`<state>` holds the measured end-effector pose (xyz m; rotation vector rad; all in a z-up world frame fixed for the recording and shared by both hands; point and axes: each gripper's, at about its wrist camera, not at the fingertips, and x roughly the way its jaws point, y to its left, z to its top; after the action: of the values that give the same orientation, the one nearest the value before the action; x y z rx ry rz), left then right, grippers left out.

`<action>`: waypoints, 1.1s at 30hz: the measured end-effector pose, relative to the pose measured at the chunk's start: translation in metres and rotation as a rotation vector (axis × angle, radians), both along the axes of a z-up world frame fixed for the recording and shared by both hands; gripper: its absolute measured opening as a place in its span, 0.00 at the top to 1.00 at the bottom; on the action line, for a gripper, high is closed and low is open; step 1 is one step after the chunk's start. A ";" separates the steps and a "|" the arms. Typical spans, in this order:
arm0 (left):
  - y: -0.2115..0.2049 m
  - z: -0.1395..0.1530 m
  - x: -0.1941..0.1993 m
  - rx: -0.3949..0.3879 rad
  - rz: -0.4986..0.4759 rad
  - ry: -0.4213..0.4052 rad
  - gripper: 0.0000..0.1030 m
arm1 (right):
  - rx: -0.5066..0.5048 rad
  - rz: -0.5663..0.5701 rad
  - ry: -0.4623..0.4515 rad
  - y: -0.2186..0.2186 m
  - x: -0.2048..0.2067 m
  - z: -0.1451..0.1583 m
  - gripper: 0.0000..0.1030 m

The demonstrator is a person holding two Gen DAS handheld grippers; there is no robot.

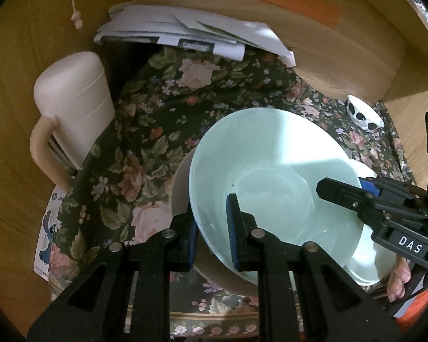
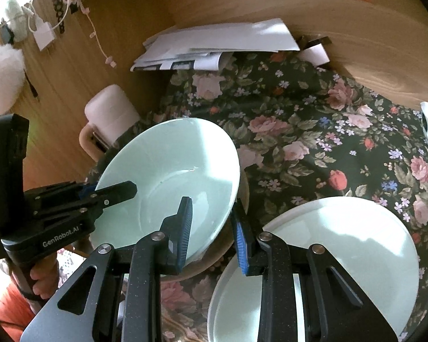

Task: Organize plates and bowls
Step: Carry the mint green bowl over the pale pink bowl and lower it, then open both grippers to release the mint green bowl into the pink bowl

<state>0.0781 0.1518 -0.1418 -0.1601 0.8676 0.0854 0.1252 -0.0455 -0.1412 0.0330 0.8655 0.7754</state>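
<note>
A wood-panelled corner closed in the desk (image 2: 314, 131), which was draped in a dark floral cloth, with a stack of papers (image 1: 185, 32) at the back, a pale lidded container (image 1: 74, 97) to the left and a small black-and-white dish (image 1: 363, 115) to the right.

Toward the near edge, a pale green bowl (image 1: 271, 171) was held tilted between both tools. The left tongs (image 1: 211, 228) pinched its near-left rim, one blue pad inside the bowl and one outside. The right tongs (image 2: 211, 228) pinched the opposite side of the rim in the same way, so each pair was pressed together on the bowl wall and neither stood spread. In the right wrist view a hand (image 2: 40, 279) gripped the left tool's handle.

Directly beneath the bowl sat a beige dish (image 1: 182, 182), its rim showing on the left under the green one; whether the two touched could not be told. A second pale bowl (image 2: 342, 250) lay just to the right, close under the right tongs, its rim partly behind the carried bowl in the left wrist view.

The coming move probably turned on that: the held bowl hung above the beige dish, tipped up toward the back, with the other bowl beside it on the right hand's side. Levelling it before setting it down looked necessary.
</note>
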 end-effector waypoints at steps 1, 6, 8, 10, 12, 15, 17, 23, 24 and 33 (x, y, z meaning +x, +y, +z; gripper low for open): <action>0.002 -0.002 -0.001 -0.001 0.004 0.002 0.83 | -0.006 0.004 0.001 0.002 0.000 -0.001 0.76; 0.008 -0.006 -0.001 -0.021 0.005 0.008 0.83 | -0.026 0.003 -0.015 0.006 -0.002 0.000 0.73; 0.008 -0.006 -0.002 -0.011 0.004 0.004 0.83 | -0.039 0.001 -0.026 0.007 -0.002 0.000 0.73; 0.007 -0.006 -0.001 0.000 0.002 0.001 0.83 | -0.047 0.001 -0.037 0.007 -0.003 0.000 0.73; 0.008 -0.007 0.002 0.004 0.005 0.001 0.83 | -0.045 0.002 -0.039 0.006 -0.003 0.001 0.73; 0.007 -0.008 0.007 0.011 0.010 0.002 0.83 | -0.047 -0.011 -0.052 0.002 -0.003 0.005 0.73; 0.007 -0.009 0.010 0.020 0.014 0.003 0.83 | -0.039 -0.019 -0.079 -0.002 -0.003 0.011 0.73; -0.002 -0.006 0.014 0.078 0.017 -0.020 0.82 | -0.037 -0.009 -0.104 -0.007 -0.004 0.020 0.73; -0.004 -0.006 0.015 0.102 0.019 -0.024 0.82 | -0.035 -0.006 -0.099 -0.009 -0.004 0.019 0.73; -0.033 0.003 0.015 0.214 -0.039 -0.045 0.27 | 0.000 -0.071 -0.088 -0.051 -0.002 0.018 0.53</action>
<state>0.0929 0.1192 -0.1391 0.0548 0.8102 0.1369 0.1234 -0.0966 -0.1232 0.0291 0.7766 0.7055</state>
